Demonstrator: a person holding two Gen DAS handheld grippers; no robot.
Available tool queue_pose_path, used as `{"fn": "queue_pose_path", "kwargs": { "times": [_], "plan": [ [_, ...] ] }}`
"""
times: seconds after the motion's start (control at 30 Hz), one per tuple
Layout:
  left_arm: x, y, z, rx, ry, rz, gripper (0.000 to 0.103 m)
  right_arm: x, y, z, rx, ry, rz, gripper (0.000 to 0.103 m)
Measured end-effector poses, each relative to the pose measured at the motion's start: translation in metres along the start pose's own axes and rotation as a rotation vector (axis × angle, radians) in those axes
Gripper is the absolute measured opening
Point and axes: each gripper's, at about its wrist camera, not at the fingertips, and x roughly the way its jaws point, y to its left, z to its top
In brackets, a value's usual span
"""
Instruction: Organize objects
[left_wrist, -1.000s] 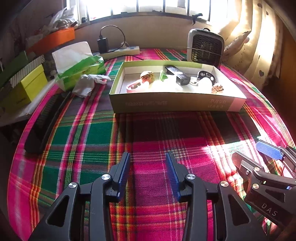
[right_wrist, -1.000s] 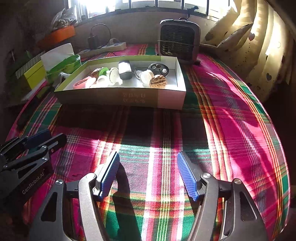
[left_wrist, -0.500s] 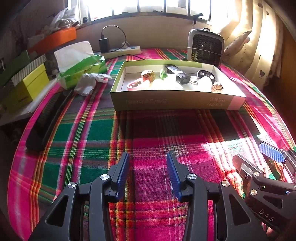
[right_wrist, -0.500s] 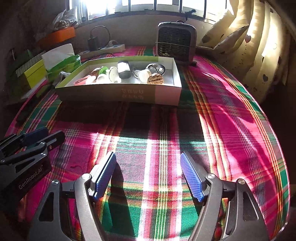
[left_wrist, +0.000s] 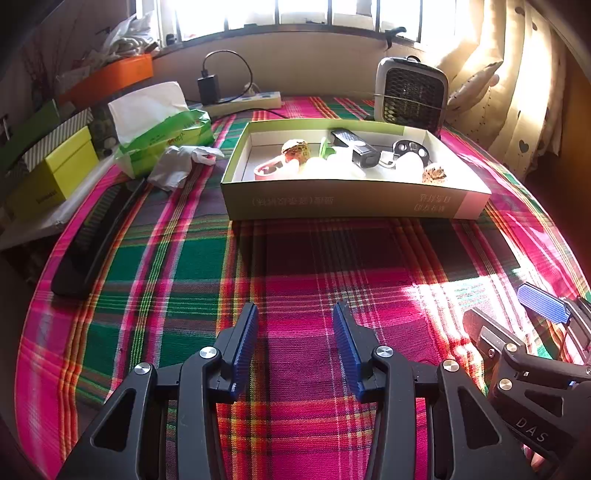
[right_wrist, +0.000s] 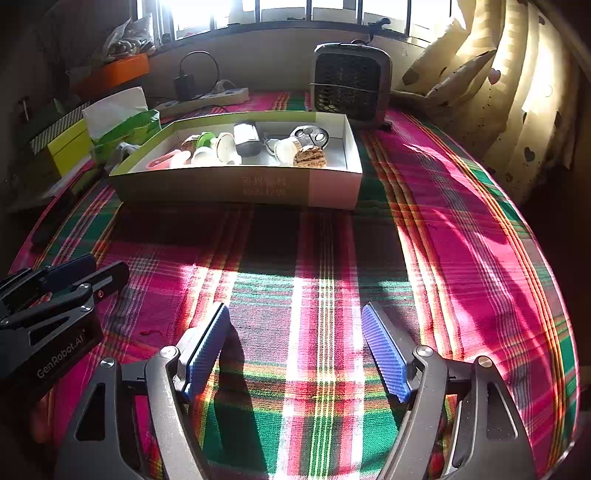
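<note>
Still empty, left claw (left_wrist: 295, 347) parted, right claw (right_wrist: 295, 354) opening; glare perhaps hides box (left_wrist: 354, 201) items, risking mis-grabs.

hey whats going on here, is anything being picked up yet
Not yet. A person holds two grippers above a plaid tablecloth, and neither holds anything. The left gripper is open over bare cloth; the right gripper has its jaws opening, nothing between them. The small items, among them a black flashlight, all sit in the shallow cardboard box farther back.
</note>
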Motion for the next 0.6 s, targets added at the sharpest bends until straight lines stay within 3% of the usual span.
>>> {"fn": "queue_pose_path", "kwargs": {
  "times": [0.6],
  "plan": [
    [-0.0001, 0.0, 0.0005, 0.0, 0.0, 0.001, 0.04, 0.0003, 0.0005, 0.0005, 0.0, 0.0, 0.0, 0.076]
  ]
}}
